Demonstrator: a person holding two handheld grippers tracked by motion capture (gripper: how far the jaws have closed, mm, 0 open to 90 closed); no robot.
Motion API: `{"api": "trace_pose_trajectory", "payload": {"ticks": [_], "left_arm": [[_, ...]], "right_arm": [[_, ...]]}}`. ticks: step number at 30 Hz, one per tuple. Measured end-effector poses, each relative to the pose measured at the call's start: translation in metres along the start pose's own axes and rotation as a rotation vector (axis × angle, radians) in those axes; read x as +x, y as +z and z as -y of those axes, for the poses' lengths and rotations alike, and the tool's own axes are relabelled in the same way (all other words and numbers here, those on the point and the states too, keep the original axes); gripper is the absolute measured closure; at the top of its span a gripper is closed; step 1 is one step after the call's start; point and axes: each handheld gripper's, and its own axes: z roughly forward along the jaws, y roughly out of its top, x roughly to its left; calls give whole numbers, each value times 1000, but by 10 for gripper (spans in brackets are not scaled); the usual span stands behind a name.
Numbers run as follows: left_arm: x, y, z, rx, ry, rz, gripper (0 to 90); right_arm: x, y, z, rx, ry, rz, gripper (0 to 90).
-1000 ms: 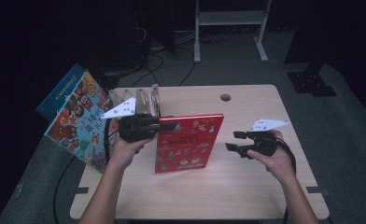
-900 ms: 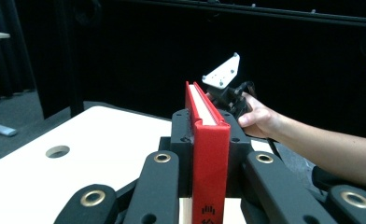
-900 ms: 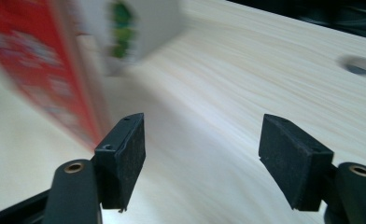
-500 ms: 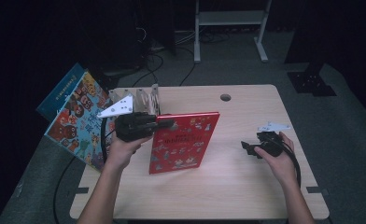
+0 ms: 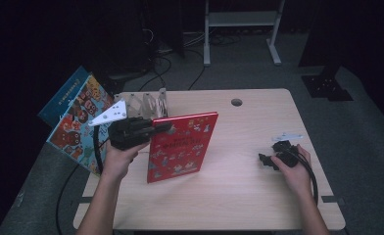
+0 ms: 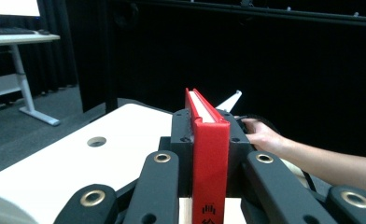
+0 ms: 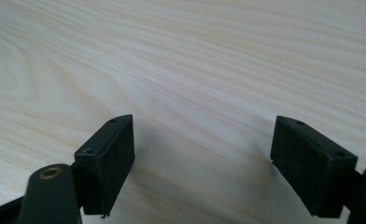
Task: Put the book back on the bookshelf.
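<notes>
A red picture book (image 5: 182, 147) stands upright on the wooden table (image 5: 239, 196), its cover facing me. My left gripper (image 5: 156, 128) is shut on the book's upper left edge. In the left gripper view the red spine (image 6: 210, 158) sits clamped between the two black jaws. My right gripper (image 5: 270, 157) rests low on the table at the right, well apart from the book. Its jaws have just been opening and stand wide over bare wood (image 7: 202, 70) with nothing between them. The right hand also shows behind the book (image 6: 260, 135).
A metal book rack (image 5: 148, 103) stands at the table's back left. Colourful books (image 5: 75, 117) lean off the left edge beside it. A cable hole (image 5: 236, 102) lies near the back edge. A white desk frame (image 5: 239, 19) stands on the floor beyond.
My right gripper has sunk to the table top and drifted right, its jaws wider. The left gripper has carried the red book a little to the left.
</notes>
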Motion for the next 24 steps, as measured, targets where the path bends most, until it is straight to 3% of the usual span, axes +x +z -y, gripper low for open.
{"api": "trace_pose_trajectory", "payload": {"ticks": [11,15,24], "left_arm": [[1,-32,0,-32,-12,-87,797],[2,-44,1,-47,-20,-112,797],[4,-70,6,-62,-31,-171,797]], "right_arm": [[-1,3,3,-23,15,-17,121],[0,6,7,-60,27,-8,75],[0,7,6,-59,33,-3,68]]}}
